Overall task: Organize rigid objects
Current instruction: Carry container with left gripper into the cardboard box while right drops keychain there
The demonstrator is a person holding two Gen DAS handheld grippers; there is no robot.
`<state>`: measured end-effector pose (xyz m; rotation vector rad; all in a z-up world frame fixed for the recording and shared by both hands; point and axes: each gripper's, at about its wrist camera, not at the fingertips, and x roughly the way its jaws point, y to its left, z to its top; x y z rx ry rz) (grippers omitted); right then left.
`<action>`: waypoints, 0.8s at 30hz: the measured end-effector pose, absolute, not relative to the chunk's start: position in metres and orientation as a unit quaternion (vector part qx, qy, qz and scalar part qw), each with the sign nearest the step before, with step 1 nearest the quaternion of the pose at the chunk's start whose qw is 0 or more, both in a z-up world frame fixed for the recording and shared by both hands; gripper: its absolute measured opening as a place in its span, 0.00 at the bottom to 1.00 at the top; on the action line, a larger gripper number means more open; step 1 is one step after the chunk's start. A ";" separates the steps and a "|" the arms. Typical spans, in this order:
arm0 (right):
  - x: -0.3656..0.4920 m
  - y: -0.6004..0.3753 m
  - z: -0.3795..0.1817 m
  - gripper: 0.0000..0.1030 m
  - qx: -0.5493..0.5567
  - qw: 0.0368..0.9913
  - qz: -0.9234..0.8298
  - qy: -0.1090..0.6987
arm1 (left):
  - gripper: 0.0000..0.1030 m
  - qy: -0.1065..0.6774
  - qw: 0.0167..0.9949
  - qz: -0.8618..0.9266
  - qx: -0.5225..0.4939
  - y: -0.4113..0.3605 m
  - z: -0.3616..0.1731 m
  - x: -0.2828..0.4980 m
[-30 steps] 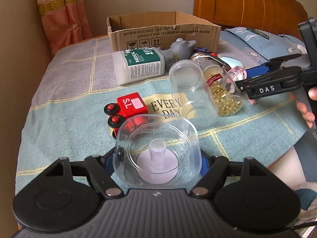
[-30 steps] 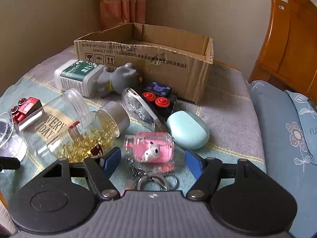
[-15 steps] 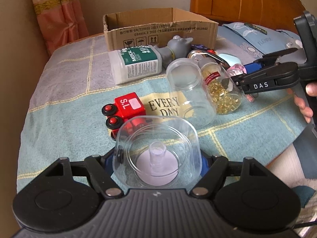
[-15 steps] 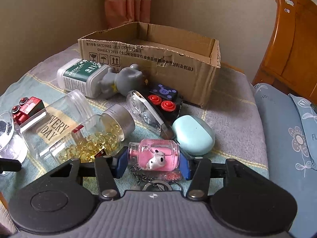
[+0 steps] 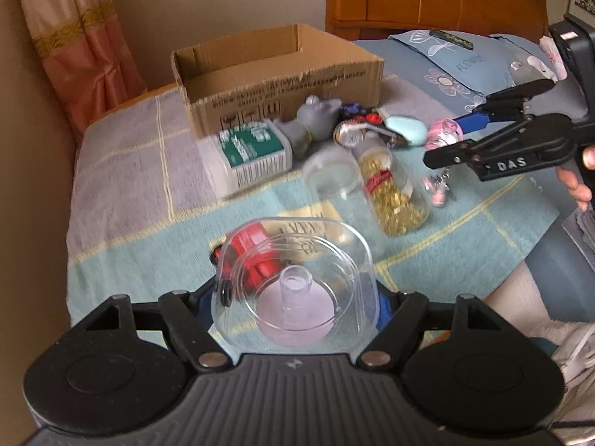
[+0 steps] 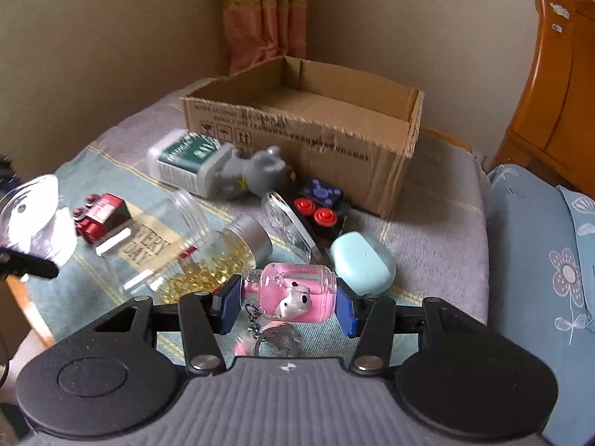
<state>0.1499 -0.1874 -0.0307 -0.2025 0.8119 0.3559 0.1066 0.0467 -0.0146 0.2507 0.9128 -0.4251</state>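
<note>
Clearly both grippers are loaded and the step in hand is the carry to the box (image 6: 308, 119), which looks empty as far as its floor shows. The left gripper (image 5: 297, 297) pinches a clear dish (image 5: 297, 282) by its sides; the right gripper (image 6: 288, 301) clamps its blue pads (image 6: 228, 303) on the two ends of a pink bottle (image 6: 293, 291), which is off the cloth with its keyring (image 6: 275, 334) dangling under it. I judge the next move to be a lift over the torn front wall of the box, then a low release inside, one hand at a time so the two tools do not meet above the opening.

The dish is thin, glossy plastic, rounded-square, with a short tube rising from a lilac disc at its base; it probably flexes if squeezed hard. The bottle is a smooth, hard cylinder with pink filling and a small white figure inside, and could slip endwise. The box is rough brown corrugated card.

Waiting on the woven blue-and-grey cloth (image 6: 427, 230): a white tub (image 6: 186, 161) with a green label, a grey figure (image 6: 256, 173), a red toy (image 6: 102, 215), an empty jar (image 6: 163, 238), a capsule jar (image 6: 219, 260) and a mint case (image 6: 362, 260)
</note>
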 end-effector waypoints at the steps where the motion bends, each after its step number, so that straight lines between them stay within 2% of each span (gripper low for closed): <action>1: 0.151 -0.189 -0.026 0.55 -0.097 0.898 0.176 0.392 | 0.73 0.434 0.869 -0.205 0.123 0.047 -0.009 0.111; 16: 0.193 -0.198 0.056 0.55 -0.098 0.918 0.179 0.341 | 0.73 0.386 0.890 -0.205 0.131 0.037 0.066 0.206; 24: 0.253 -0.193 0.089 0.55 -0.093 0.923 0.173 0.332 | 0.73 0.383 0.894 -0.193 0.131 0.023 0.078 0.285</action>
